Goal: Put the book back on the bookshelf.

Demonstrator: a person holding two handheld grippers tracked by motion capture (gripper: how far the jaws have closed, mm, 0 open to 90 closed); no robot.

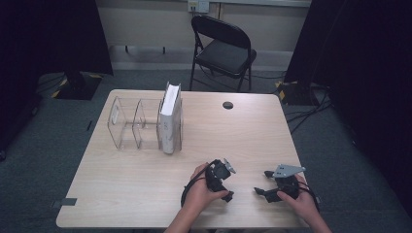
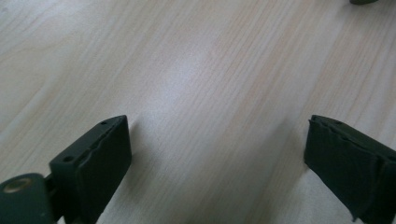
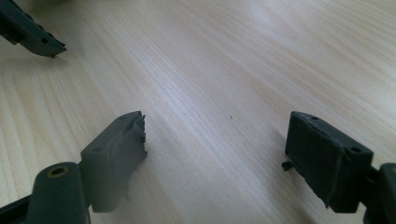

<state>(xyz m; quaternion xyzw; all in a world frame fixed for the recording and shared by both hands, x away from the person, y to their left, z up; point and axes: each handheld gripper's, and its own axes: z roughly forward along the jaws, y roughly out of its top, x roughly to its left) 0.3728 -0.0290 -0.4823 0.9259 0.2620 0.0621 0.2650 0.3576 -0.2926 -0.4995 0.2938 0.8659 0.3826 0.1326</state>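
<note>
Here both tools, left tool (image 1: 224,187) and right tool (image 1: 266,183), rest released (nothing between them) on the tabletop (image 1: 145,184), at six o'clock from the clear organizer (image 1: 141,124).

Wooden table (image 1: 252,131) — clear file holder (image 1: 141,124)

Counter (image 1: 145,194): divided file holder (image 1: 141,124) at the far left portion, three compartments side by side. Book (image 1: 170,119) upright in the rightmost compartment; the two to its left hold nothing. Grommet (image 1: 228,105) near the far edge, right of the holder. Left gripper (image 1: 228,187) and right gripper (image 1: 261,183) side by side at the near edge, well apart from the holder. Folding chair (image 1: 223,48) on the floor behind the counter.
</note>
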